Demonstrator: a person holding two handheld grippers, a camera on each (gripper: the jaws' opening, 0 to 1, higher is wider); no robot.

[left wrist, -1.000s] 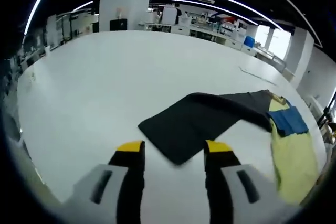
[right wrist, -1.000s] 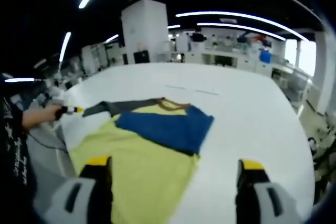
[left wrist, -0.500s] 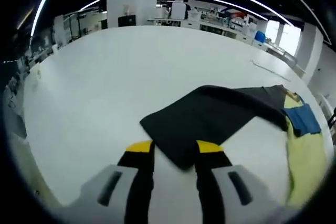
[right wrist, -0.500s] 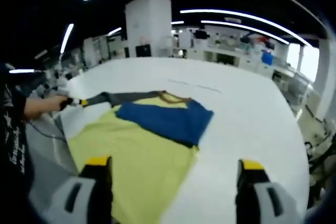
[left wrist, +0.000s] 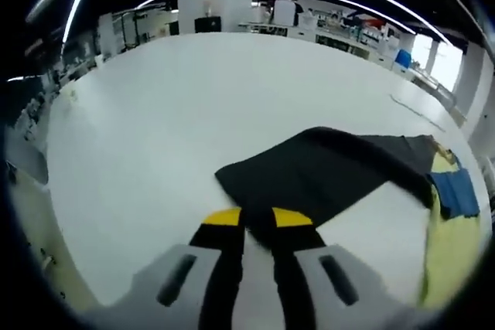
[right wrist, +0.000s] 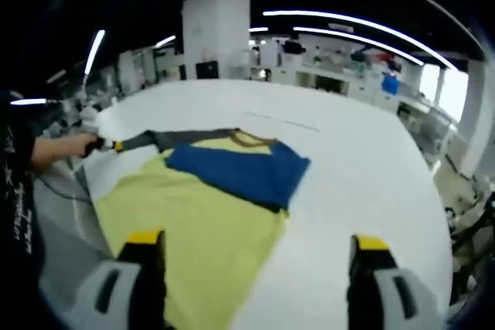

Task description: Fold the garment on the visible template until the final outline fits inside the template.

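On the surface: a white surface (left wrist: 155,113) carries the garment (right wrist: 209,214), yellow with a blue panel (right wrist: 240,171) and a dark sleeve (left wrist: 325,171) stretched out to the left.
Left gripper (left wrist: 257,218): its yellow-tipped fingers (left wrist: 224,218) have drawn from wide apart a second ago to a narrow gap, pinching the near corner of the dark sleeve.
Right gripper (right wrist: 251,245): fingers (right wrist: 144,239) spread wide as before, holding nothing, hovering over the garment's near yellow edge.
Garment position: unchanged, left of centre on the surface in the right gripper view.
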